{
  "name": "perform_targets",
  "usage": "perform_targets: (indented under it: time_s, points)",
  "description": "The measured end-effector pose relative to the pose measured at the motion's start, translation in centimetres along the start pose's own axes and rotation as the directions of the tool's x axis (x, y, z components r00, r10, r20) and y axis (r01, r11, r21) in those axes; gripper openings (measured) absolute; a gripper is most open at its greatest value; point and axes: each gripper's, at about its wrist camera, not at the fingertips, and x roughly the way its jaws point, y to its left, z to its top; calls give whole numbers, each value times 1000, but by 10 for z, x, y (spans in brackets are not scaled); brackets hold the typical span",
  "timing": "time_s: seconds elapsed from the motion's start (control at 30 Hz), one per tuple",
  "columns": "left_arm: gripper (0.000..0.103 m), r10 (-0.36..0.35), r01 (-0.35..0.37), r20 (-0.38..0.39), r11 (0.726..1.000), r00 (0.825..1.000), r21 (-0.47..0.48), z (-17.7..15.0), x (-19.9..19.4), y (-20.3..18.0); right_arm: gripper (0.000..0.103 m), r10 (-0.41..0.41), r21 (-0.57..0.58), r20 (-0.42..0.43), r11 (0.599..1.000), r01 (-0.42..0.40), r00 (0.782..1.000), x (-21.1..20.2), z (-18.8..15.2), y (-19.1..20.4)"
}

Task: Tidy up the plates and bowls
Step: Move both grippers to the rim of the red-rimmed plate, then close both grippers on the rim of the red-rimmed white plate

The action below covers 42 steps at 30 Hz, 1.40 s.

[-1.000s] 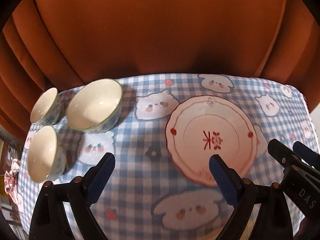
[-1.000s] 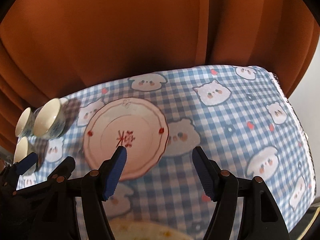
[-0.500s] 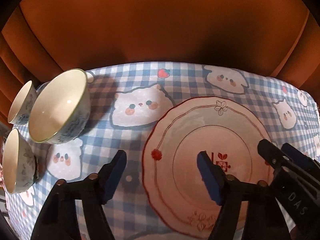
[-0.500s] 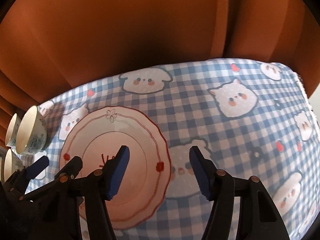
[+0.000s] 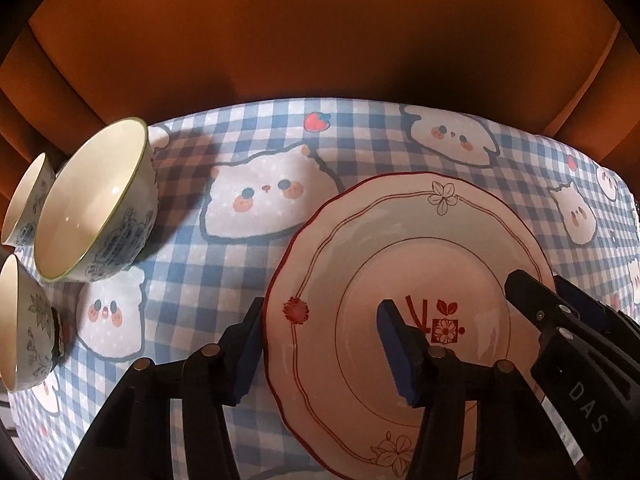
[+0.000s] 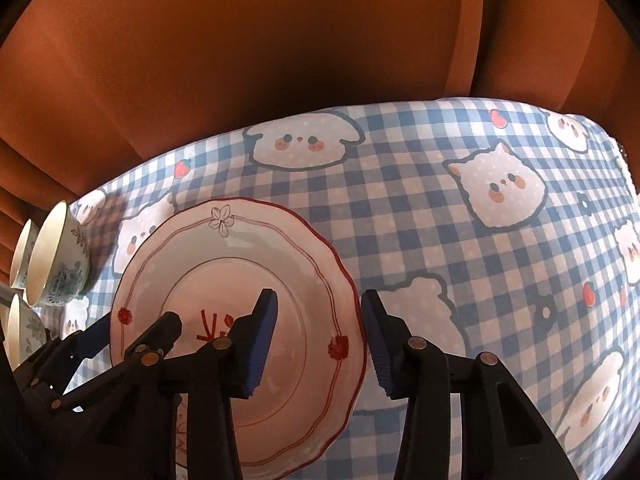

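Observation:
A white plate with a red scalloped rim and red markings lies flat on the checked tablecloth. My left gripper straddles its left rim, one pad outside the edge and one over the plate's well. Its jaws are closing, and the pads do not press the rim. In the right wrist view my right gripper straddles the right rim of the plate the same way, jaws closing, pads clear of it. Three blue-patterned bowls stand to the left: a large bowl and two smaller bowls.
The blue-and-white tablecloth with cartoon animals covers the table, with open cloth to the right of the plate. An orange curtain hangs right behind the far edge. The table's right edge drops off.
Both grippers have come down and forward onto the plate, which now looms larger. Both pairs of jaws have narrowed around its opposite rims.

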Motion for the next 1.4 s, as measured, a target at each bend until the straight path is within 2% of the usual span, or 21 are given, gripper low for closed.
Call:
perform_targets:
  time_s: [0.53,0.67,0.8,1.07,1.4]
  points:
    - [56,2,-2,-29,1000,1000,7,-58,-31,18,47,-21,-43,-23,999,20,1000,-27,-44,20]
    - [58,14,-13,-23,1000,1000,12,-60,-32,19,47,-30,-56,-22,998,29,999,-26,-45,22]
    - [65,33,-33,-7,999,999,43,-59,-30,13,47,-34,-59,-54,998,30,998,-14,-43,21]
    - [64,25,-24,-27,999,999,32,-51,-31,16,47,-50,-71,-59,996,46,997,-13,-44,26]
    - [64,11,-13,55,999,998,33,-48,-79,28,47,-50,-73,4,996,50,999,-58,-41,39]
